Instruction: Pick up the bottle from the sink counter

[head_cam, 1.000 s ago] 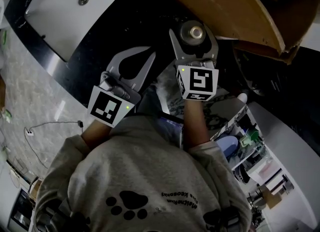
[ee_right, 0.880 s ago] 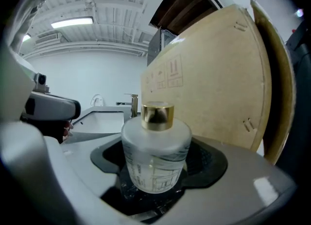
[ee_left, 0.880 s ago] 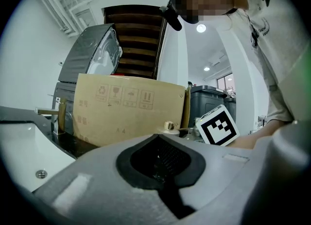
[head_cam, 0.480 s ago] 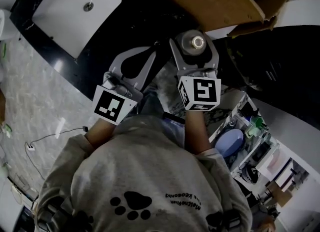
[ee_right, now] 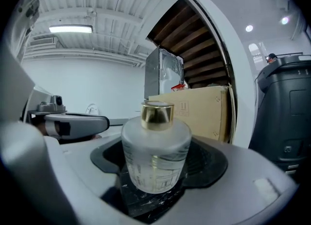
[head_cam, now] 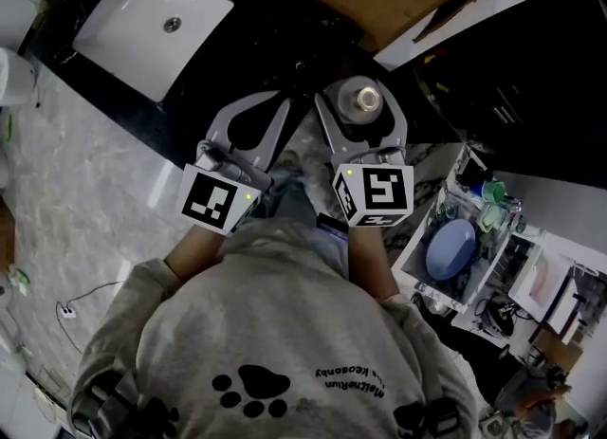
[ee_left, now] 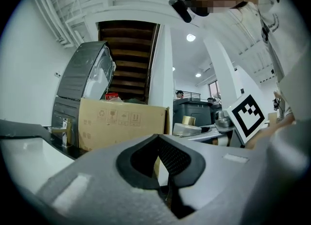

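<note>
Running diagonally across the head view, the black sink counter (head_cam: pixel 237 58) carries a white rectangular basin (head_cam: pixel 142 25). Near its edge the right gripper (head_cam: pixel 360 117) stands wide, its dark pads pressed against the sides of the squat frosted-glass bottle (ee_right: pixel 155 151); whether the base is clear of the counter I cannot tell. The left gripper (head_cam: pixel 281 100) is closed up and empty. Thick glass likely handles heavy, rigid, slick and breakable, so the broad round body is the place to hold, below the small gold cap (ee_right: pixel 157 115).
</note>
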